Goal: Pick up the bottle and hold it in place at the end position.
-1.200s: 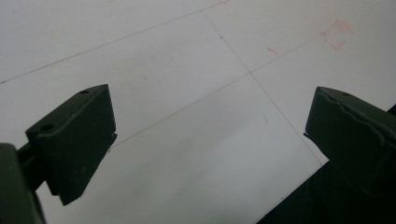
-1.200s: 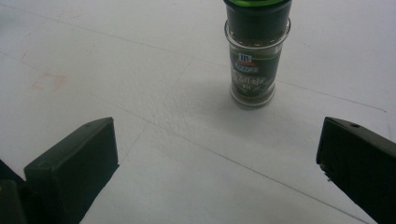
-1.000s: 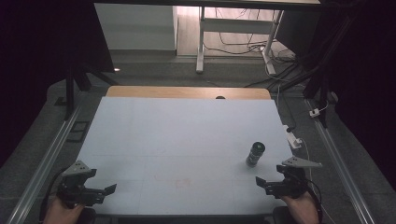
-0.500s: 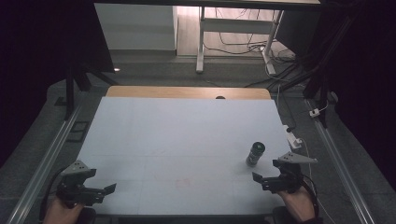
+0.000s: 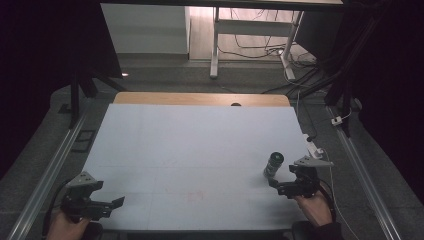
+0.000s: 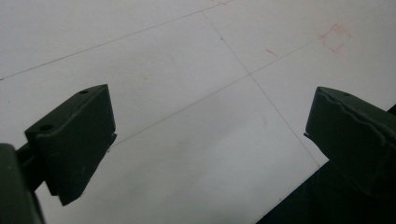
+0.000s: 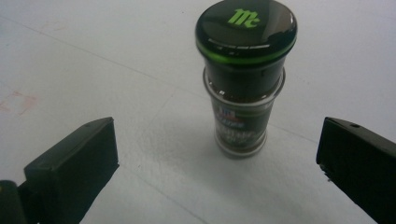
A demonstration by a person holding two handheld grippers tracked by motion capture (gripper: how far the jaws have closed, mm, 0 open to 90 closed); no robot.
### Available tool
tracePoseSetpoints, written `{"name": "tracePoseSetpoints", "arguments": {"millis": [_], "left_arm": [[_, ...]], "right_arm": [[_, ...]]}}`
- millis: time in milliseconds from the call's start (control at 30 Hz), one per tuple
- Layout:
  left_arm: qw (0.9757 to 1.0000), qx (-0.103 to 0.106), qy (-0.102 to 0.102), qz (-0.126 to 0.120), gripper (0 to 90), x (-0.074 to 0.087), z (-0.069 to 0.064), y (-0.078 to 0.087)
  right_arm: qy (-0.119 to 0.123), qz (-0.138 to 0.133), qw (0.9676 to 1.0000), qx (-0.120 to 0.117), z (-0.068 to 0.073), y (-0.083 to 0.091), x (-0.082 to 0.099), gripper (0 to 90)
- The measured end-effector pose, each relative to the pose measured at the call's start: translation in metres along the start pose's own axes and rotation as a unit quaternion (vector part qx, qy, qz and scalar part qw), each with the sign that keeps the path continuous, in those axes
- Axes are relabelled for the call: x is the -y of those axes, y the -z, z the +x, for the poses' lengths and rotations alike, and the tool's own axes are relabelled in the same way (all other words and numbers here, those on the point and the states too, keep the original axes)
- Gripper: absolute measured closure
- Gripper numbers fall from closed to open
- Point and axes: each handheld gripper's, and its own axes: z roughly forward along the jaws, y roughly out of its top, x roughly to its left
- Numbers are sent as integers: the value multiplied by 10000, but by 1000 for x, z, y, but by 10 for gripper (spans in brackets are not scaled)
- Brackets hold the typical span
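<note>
Two grippers: our right gripper (image 5: 281, 187), jaws spread, faces the upright spice jar (image 5: 273, 164) at lower right; our left gripper (image 5: 111, 207) gapes empty, lower left.

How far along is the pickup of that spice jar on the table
Nothing looks done yet: the spice jar stands upright on the white table, lid on, untouched. In hand: the right tool sits close beside the jar, jaws wide open and lined up on it in the right gripper view. The left tool rests open at the near left corner. Left: closing in, gripping and lifting the jar.
</note>
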Motion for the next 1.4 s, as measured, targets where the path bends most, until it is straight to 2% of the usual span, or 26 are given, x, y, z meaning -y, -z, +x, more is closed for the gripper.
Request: {"name": "tracePoseSetpoints", "arguments": {"millis": [233,433,667,833,967,1133,1400], "left_arm": [[10000,-1,14,-1,28,0,0,0],[10000,3,23,7,28,0,0,0],[10000,11,26,12,29,0,1,0],[10000,16,30,11,28,0,1,0],[10000,12,32,15,29,0,1,0],[10000,13,34,16,29,0,1,-1],[10000,14,34,23,29,0,1,-1]], "right_arm": [[123,155,9997,154,-8,-15,-5,0],[98,197,9997,111,-14,-22,-8,0],[236,416,9988,117,-19,-39,-8,0],[266,527,9982,114,-20,-44,-8,0],[372,464,9982,81,-20,-42,-9,89],[543,455,9975,52,-20,-42,-8,257],[744,401,9964,34,-21,-43,-10,439]]}}
